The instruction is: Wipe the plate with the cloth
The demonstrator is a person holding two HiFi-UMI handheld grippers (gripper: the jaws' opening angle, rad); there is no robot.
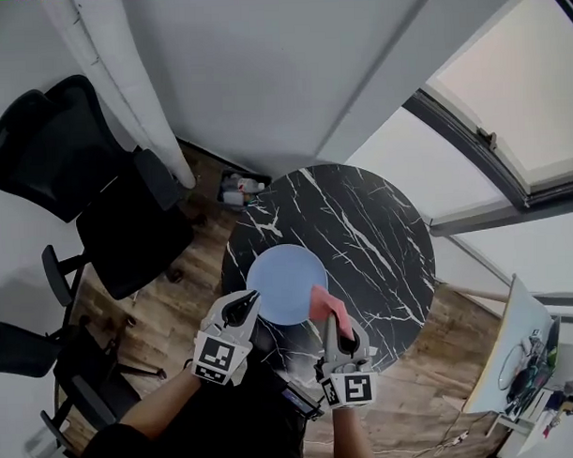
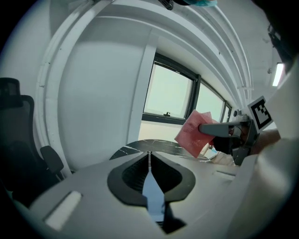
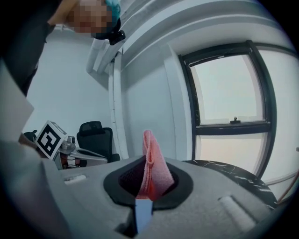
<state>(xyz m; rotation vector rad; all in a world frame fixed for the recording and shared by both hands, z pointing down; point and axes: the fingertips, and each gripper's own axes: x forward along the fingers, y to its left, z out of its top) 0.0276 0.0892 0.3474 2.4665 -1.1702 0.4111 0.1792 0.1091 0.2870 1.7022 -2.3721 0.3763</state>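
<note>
- The plate (image 1: 284, 282), pale blue and round, is seen lying flat near the counter's (image 1: 361, 221) near edge. Nothing is resting on it.
- The cloth (image 3: 152, 172), pink and folded, is clamped between the fingers of the right gripper (image 1: 330, 323). It is held up just off the plate's right rim, with a loose flap standing beyond the tips.
- The fingers of the left gripper (image 2: 149, 156) are drawn almost together, with only a thin slit left. Nothing is caught between them. They are poised at the plate's left rim, and the blue of the plate is glimpsed below them.
- The cloth is judged soft, light and limp. It would best be gripped at a bunched fold, so that a broad flap is left free to be dragged across the plate.
- The plate is judged stiff, smooth and probably slippery on polished stone. It could be slid by the wiping stroke, so its left rim may need to be steadied.
- Whether the plate can be chipped cannot be told.
</note>
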